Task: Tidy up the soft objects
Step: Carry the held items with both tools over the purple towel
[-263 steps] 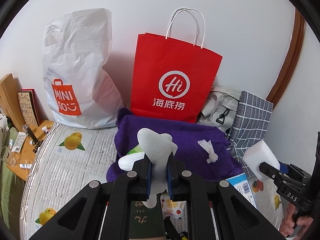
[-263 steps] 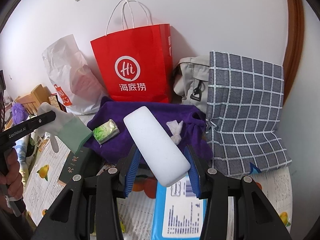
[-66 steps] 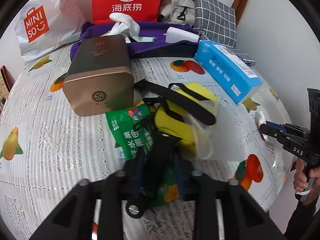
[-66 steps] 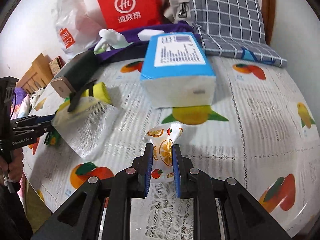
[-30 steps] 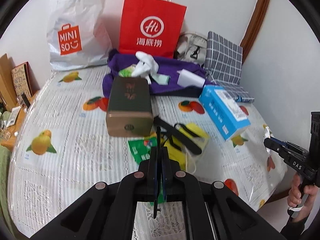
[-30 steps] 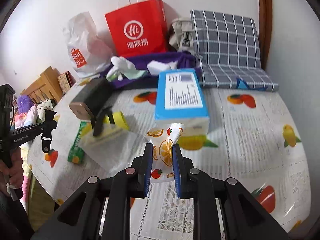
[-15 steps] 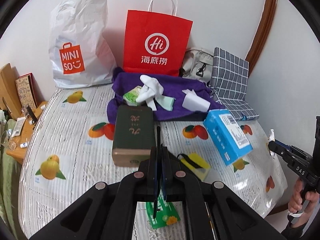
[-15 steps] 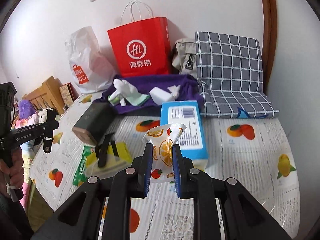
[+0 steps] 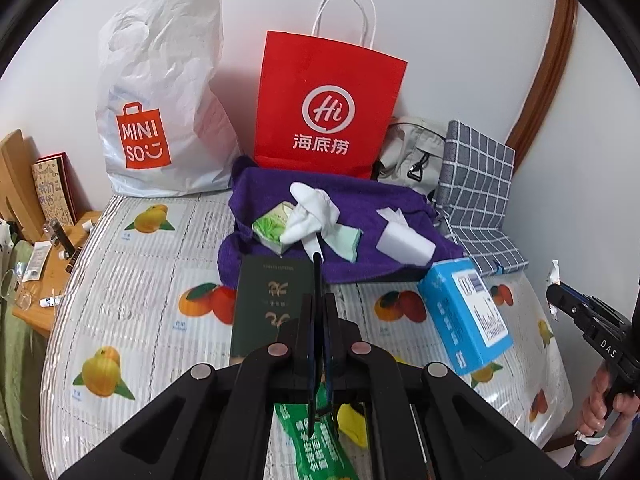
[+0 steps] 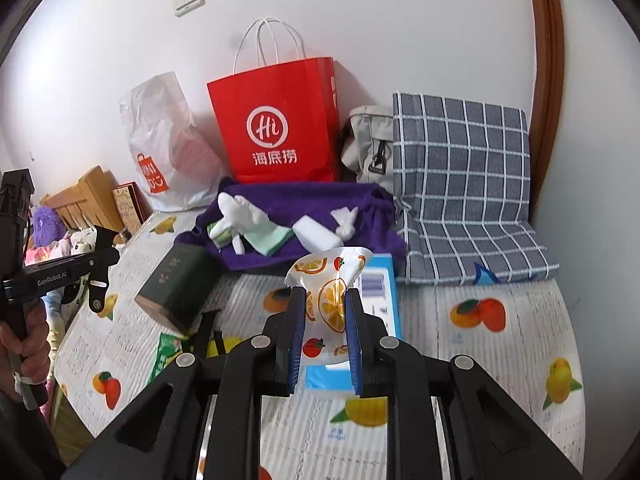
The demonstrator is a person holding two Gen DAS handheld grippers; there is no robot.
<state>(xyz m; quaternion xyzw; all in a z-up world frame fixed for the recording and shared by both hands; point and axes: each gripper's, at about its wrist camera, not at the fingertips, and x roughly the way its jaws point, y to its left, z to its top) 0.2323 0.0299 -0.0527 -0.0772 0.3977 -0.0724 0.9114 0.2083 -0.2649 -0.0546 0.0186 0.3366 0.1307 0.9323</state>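
A purple towel [image 9: 360,200] lies at the back of the table, also in the right wrist view [image 10: 304,200]. On it lie a white glove [image 9: 314,210], a green tissue pack [image 9: 274,226], a mint cloth [image 9: 346,242] and a white sponge [image 9: 406,244]. My left gripper [image 9: 318,304] is shut on a thin black strap [image 9: 317,276], held above the table. My right gripper [image 10: 326,300] is shut on a fruit-print packet [image 10: 330,280], lifted above the blue tissue box [image 10: 378,284].
A dark green box [image 9: 272,304], a blue tissue box [image 9: 466,312], a green snack bag [image 9: 316,440] and a yellow item [image 9: 354,420] lie on the fruit-print tablecloth [image 9: 136,300]. A red bag [image 9: 328,112], white Miniso bag [image 9: 160,100] and checked cushion [image 10: 460,176] stand behind.
Both grippers have risen and pulled back from the table, the left carrying the black strap, the right carrying the fruit-print packet. The view has tilted up toward the purple towel.
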